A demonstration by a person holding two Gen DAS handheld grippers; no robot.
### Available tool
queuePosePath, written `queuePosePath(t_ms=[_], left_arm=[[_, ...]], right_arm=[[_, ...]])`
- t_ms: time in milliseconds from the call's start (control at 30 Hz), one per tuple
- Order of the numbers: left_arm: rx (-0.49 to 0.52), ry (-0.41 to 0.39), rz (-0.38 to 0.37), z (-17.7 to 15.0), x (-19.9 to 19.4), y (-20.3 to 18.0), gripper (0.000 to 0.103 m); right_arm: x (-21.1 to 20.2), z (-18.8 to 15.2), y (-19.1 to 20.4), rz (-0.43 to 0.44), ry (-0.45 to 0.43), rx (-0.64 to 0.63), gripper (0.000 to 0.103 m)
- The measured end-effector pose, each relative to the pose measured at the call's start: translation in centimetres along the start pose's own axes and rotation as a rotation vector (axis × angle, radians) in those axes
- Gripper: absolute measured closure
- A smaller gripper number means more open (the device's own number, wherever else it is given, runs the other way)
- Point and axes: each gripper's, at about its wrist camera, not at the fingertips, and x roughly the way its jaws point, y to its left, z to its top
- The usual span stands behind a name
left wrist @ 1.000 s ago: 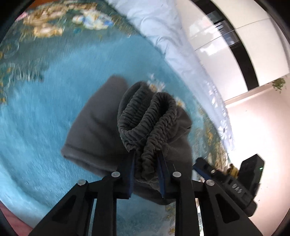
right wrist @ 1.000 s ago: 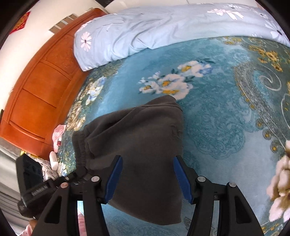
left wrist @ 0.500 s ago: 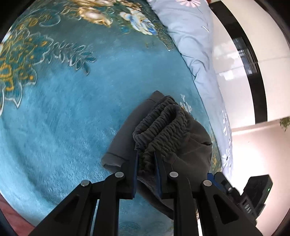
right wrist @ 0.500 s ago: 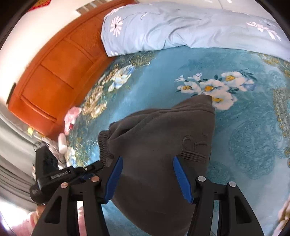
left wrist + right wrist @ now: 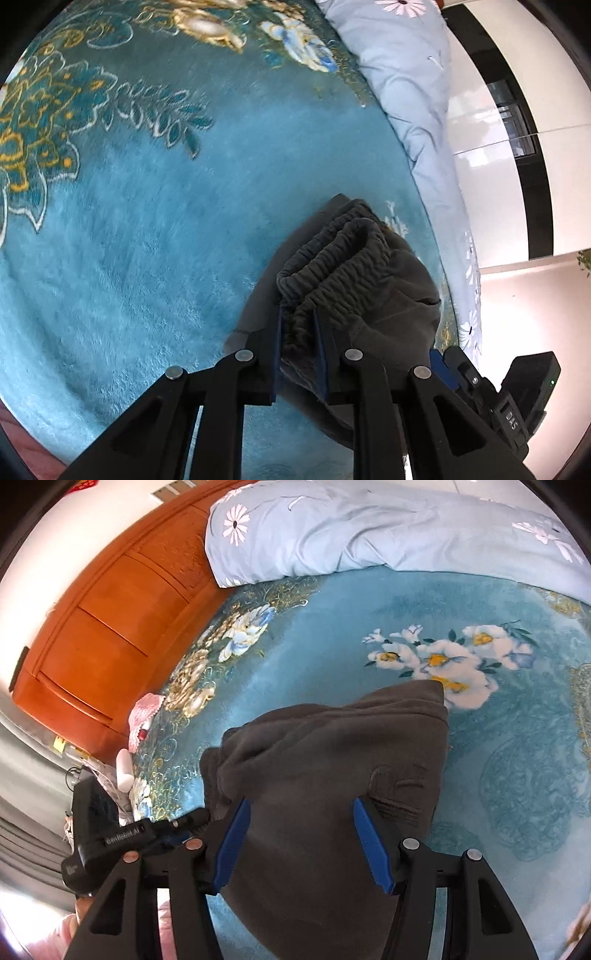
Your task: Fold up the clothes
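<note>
One garment: dark grey shorts, folded or bunched, lying on the teal floral blanket. Two grippers. One pale blue duvet with white daisies along the far edge of the blanket. One orange wooden headboard behind it. One pink item and one small white object at the blanket's left edge in the right wrist view, too small to identify.

Shorts orientation: in the right wrist view the long axis runs from the near bottom of the frame up and away, the far hem corner pointing at the white flower cluster. The gathered elastic waistband is on the left side, turned up and doubled into two ridges in the left wrist view. There is an embossed mark on the cloth near the right finger, unreadable.

Left gripper: jaws nearly together, clamped on the bunched waistband, elastic squeezed between the blue pads.

Right gripper: jaws spread about halfway, the blue fingers straddling the grey cloth. The fabric seems to pass between and under them; whether the pads actually press it I cannot tell, as the contact is hidden.

Each gripper shows in the other's view, just beside the shorts.
</note>
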Motion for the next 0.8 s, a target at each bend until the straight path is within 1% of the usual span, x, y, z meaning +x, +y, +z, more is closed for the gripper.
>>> queuePosePath(t_ms=[100, 200, 300, 367, 433, 500, 533, 633, 667, 733, 800], left_arm=[[0.028, 0.018, 0.033, 0.5, 0.6, -0.7, 0.085], [0.071, 0.034, 0.070, 0.9, 1.0, -1.6, 0.084], [0.073, 0.030, 0.051, 1.4, 0.0, -2.1, 0.084], [0.086, -0.015, 0.046, 1.5, -1.5, -2.4, 0.084], [0.132, -0.057, 0.042, 1.9, -2.8, -3.5, 0.084], [0.198, -0.053, -0.007, 2.2, -2.8, -5.7, 0.084], [0.236, -0.043, -0.031, 2.2, -2.6, -6.8, 0.083], [0.352, 0.006, -0.043, 1.5, -1.2, -9.2, 0.083], [0.373, 0.024, -0.026, 1.5, -0.5, -9.2, 0.083], [0.394, 0.068, 0.039, 1.2, 2.3, -8.9, 0.083], [0.372, 0.107, 0.102, 1.0, 3.9, -7.7, 0.083]], right_arm=[[1.5, 0.6, -0.6, -0.022, 0.038, 0.021, 0.040], [2.8, 1.3, -1.4, -0.025, 0.065, 0.058, 0.040], [2.3, 1.8, -1.7, -0.009, 0.078, 0.090, 0.040], [0.5, 1.6, -1.5, 0.018, 0.046, 0.087, 0.040], [-1.9, 1.1, -1.1, 0.033, -0.003, 0.056, 0.040], [-3.4, 0.4, -0.6, 0.033, -0.022, 0.013, 0.040], [-4.0, -0.2, -0.3, 0.027, -0.018, -0.013, 0.040], [-4.0, -2.5, 0.7, 0.029, 0.038, -0.073, 0.040], [-3.8, -3.3, 0.9, 0.034, 0.057, -0.095, 0.040], [-2.9, -4.6, 0.7, 0.003, 0.064, -0.117, 0.040], [-1.7, -5.4, 0.2, -0.001, 0.061, -0.116, 0.040]])
